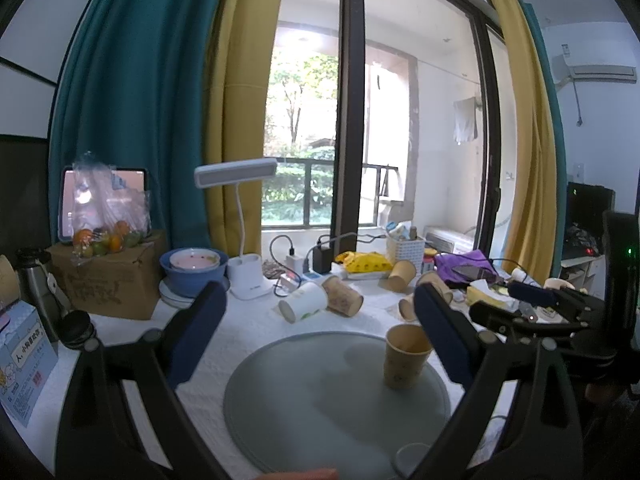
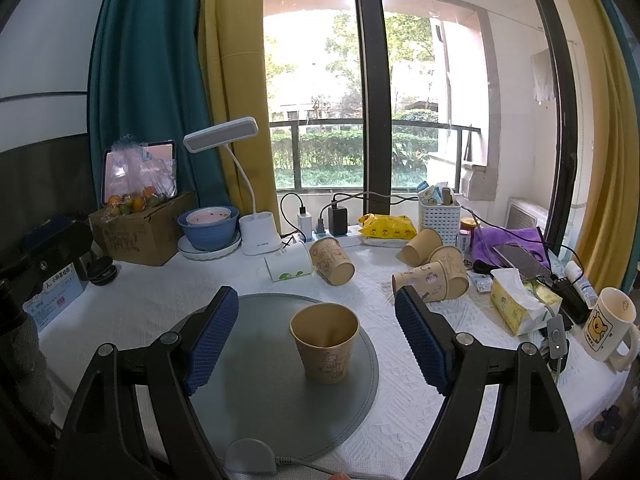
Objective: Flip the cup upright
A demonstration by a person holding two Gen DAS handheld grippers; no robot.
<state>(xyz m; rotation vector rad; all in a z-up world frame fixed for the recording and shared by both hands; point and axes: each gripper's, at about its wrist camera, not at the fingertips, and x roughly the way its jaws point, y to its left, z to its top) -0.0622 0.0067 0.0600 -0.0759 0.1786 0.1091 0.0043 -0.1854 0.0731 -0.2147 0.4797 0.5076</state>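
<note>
so the brown paper cup is standing upright, mouth up, on the round grey mat, which i'd say means the flip itself is basically done. the right gripper has its jaws spread wide with the cup sitting between the blue pads, touching neither one, so it looks like a release rather than a hold. the left gripper is wide open too and holding nothing; from its view the cup sits toward the right side of the mat, close to the right-hand pad. my guess is the mat marks the spot for the cup. further back a bunch of other paper cups are lying on their sides on the white tablecloth. can't read the cup's print, and a white thing at the mat's near edge is cut off.
</note>
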